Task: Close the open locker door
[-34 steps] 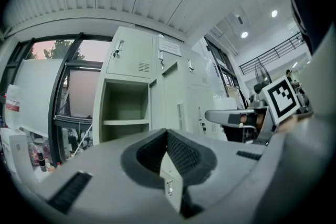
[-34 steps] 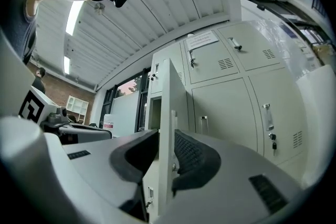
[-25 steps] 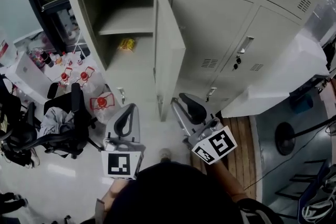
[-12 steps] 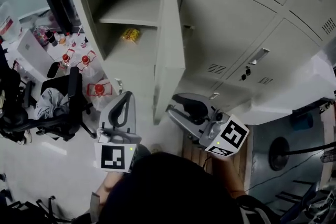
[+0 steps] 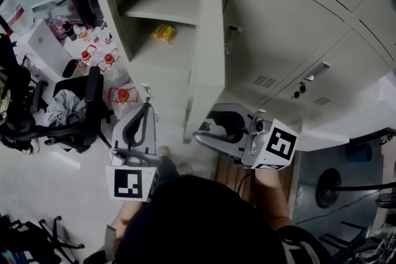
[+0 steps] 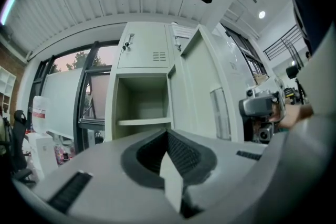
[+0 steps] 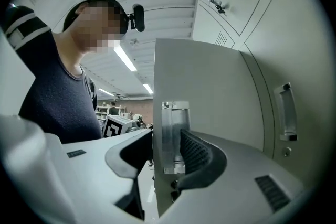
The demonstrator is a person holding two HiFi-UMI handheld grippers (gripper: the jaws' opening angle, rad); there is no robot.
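Observation:
The grey locker door (image 5: 207, 40) stands open, edge-on to me, beside its open compartment (image 5: 158, 6), where a yellow packet (image 5: 164, 31) lies on the lower shelf. My right gripper (image 5: 204, 128) is at the bottom of the door's free edge. In the right gripper view the door (image 7: 210, 92) and its metal latch plate (image 7: 173, 134) stand between the jaws of the right gripper (image 7: 163, 139), which have just been opening and do not clamp it. My left gripper (image 5: 146, 107) is shut and empty, pointing at the compartment from the left; the left gripper (image 6: 167, 136) faces the door (image 6: 202, 86).
Closed locker doors (image 5: 291, 28) fill the right side. A black office chair (image 5: 77, 102) with clothes and red-capped water bottles (image 5: 108, 59) stand on the floor at left. A wooden platform (image 5: 226, 173) lies under my right arm; a round stand base (image 5: 328, 188) is further right.
My right gripper swung left toward the door's free edge and its jaws widened around it. The left gripper shifted a little toward the locker. The door's angle looks unchanged.

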